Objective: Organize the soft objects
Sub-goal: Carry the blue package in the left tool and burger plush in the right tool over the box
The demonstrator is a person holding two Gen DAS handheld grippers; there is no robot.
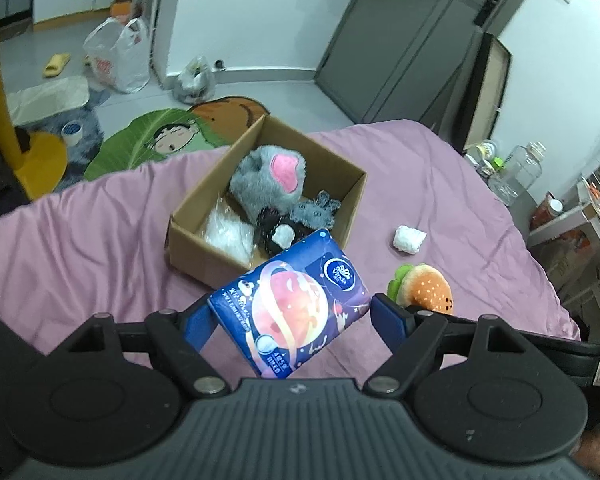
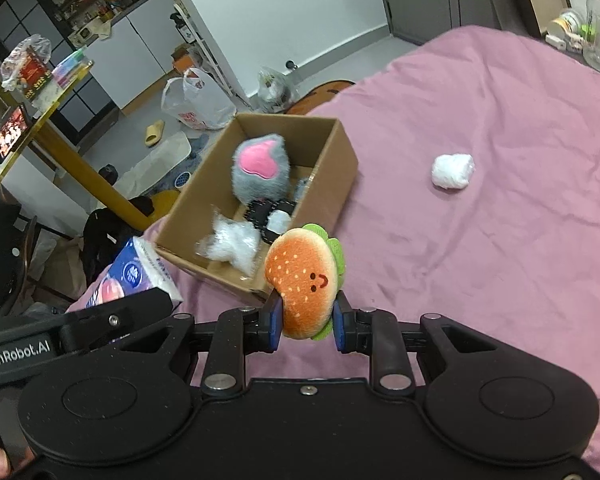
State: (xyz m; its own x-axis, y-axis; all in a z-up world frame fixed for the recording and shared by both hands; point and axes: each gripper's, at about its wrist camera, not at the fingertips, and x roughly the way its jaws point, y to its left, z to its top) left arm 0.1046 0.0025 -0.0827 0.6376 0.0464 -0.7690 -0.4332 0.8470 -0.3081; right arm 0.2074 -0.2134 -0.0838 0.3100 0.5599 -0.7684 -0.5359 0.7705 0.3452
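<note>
Two soft things are held above the pink bed point(image 2: 500, 128): the left tongs point(image 1: 290, 314) grip a blue tissue pack point(image 1: 292, 300) across its short side, its long axis pointing ahead toward the cardboard box point(image 1: 204, 216); the right tongs point(image 2: 306, 318) pinch a burger plush point(image 2: 304, 280). Both loads sit just short of the box's near wall, so either hand looks equally close.

The left tool point(image 2: 112, 332) carries the white lettering "GenRobot.AI" along its black side. The blue tissue pack point(image 1: 296, 300) held between that tool's fingers bears a round white "Vinda" logo. Its other printed characters are too small and blurred to read.
</note>
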